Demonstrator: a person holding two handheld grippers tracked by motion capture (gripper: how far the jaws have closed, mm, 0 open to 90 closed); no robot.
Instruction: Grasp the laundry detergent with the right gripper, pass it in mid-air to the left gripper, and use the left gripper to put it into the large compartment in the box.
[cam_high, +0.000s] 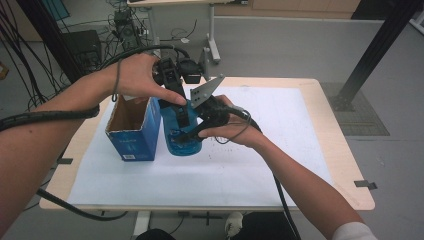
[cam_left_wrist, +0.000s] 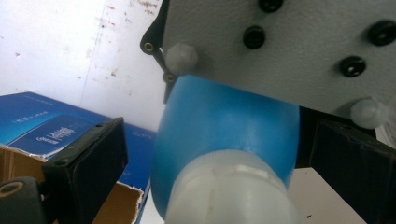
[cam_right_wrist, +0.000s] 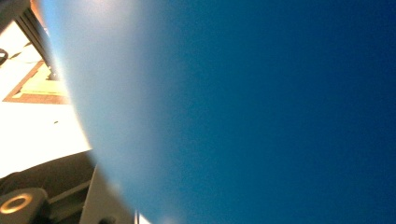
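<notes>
High view: blue bottle (cam_high: 181, 131) stands on the table (cam_high: 320, 135), touching the open blue box (cam_high: 134, 131). Right tool (cam_high: 192, 134) is clamped on the bottle's body; left tool (cam_high: 176, 102) sits over its top.

Left gripper view: white cap (cam_left_wrist: 233, 189) lies between the jaws, which stand apart and clear of it, so open. Close squarely on the cap before twisting.

Right gripper view: bottle wall (cam_right_wrist: 261, 107) sits right against the lens. Hold it firm and level so only the cap turns.

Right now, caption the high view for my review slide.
Right gripper clamps a blue bottle beside an open blue box; left gripper reaches its top.
</notes>
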